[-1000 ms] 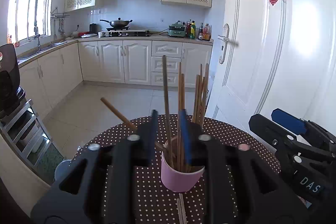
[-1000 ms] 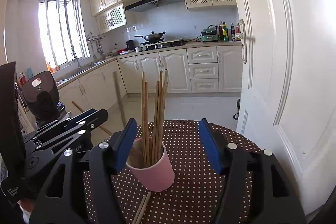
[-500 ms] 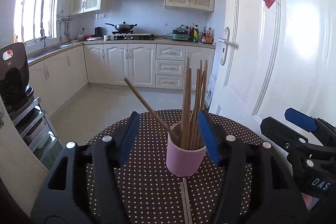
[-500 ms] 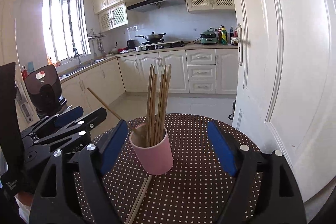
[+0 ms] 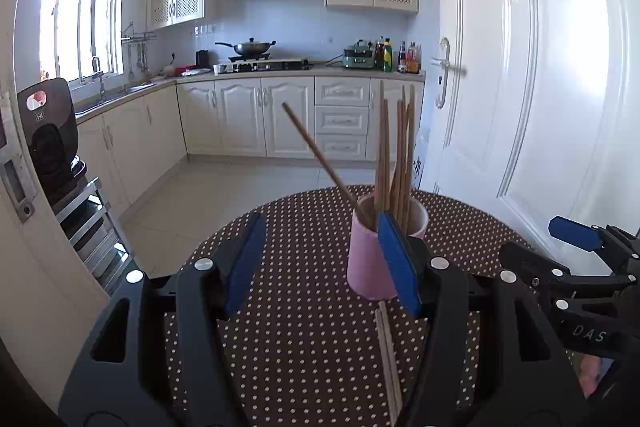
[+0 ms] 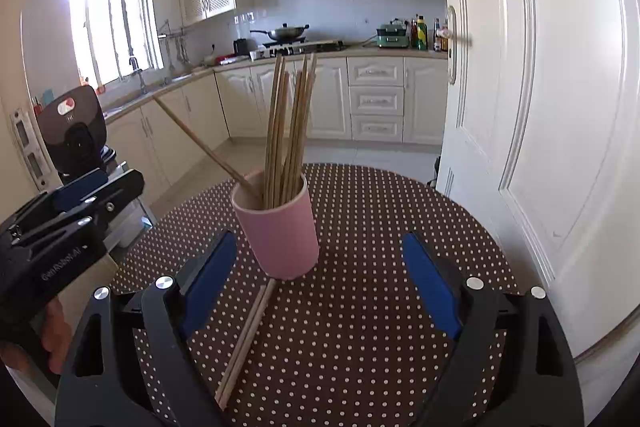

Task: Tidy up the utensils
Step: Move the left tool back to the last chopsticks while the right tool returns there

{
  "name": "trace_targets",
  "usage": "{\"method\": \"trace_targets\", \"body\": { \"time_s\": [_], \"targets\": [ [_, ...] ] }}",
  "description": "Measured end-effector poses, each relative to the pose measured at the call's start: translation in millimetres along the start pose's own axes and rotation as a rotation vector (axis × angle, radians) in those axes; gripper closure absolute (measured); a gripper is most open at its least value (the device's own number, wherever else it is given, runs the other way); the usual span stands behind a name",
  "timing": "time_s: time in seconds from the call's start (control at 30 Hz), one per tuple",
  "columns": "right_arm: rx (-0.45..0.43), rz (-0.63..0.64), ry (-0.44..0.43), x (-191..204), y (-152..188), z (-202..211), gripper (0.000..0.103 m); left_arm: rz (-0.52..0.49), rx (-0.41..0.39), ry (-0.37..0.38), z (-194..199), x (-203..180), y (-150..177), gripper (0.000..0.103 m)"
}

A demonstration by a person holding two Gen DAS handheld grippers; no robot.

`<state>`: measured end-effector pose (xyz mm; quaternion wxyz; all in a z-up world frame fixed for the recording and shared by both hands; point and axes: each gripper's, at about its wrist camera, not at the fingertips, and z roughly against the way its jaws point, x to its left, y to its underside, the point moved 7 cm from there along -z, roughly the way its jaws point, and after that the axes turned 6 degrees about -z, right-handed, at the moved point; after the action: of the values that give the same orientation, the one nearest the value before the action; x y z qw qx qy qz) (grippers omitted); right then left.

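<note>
With both claws empty, left claw [image 5: 320,267] apart and right claw [image 6: 320,283] opening, pinch the two loose wooden chopsticks [image 6: 246,339] low on the dotted brown table [image 6: 380,227], probably touching the pink cylindrical cup [image 6: 280,231].

Left gripper [image 5: 320,263]: black frame, blue pads, jaws standing apart with nothing gripped between them, pointed forward and slightly downward.
Left gripper, seen from the right camera: at the left edge, angled inward, blue pad on top, black body [image 6: 60,227].
Left hand [image 6: 52,335]: partly visible below the gripper body, wrapped around its grip.
Right gripper [image 6: 320,283]: jaws wide and opening, blue pads well apart, nothing pressed between them, pointed forward and downward.
Right gripper, seen from the left camera: at the right edge, jaw tips pointing left, one blue pad [image 5: 574,233] showing.
Right hand [image 5: 590,379]: a small patch visible beneath the gripper.
</note>
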<state>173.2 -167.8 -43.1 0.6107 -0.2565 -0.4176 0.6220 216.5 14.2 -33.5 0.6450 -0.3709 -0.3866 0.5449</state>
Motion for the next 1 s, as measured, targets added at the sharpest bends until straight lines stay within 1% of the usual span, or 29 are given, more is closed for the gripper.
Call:
{"method": "trace_targets", "body": {
  "time_s": [0.23, 0.47, 0.73, 1.0],
  "targets": [
    [0.097, -0.004, 0.026, -5, 29, -15, 0.019, 0.012, 0.047, 0.024, -1, 11, 23, 0.045],
    [0.191, 0.006, 0.053, -1, 58, -33, 0.018, 0.047, 0.141, 0.041, -18, 22, 65, 0.045],
    [0.254, 0.032, 0.071, 12, 77, -48, 0.018, 0.061, 0.220, 0.046, -32, 31, 95, 0.045],
    [0.302, 0.047, 0.108, 23, 90, -70, 0.018, 0.060, 0.253, 0.054, -39, 38, 111, 0.045]
  ]
}}
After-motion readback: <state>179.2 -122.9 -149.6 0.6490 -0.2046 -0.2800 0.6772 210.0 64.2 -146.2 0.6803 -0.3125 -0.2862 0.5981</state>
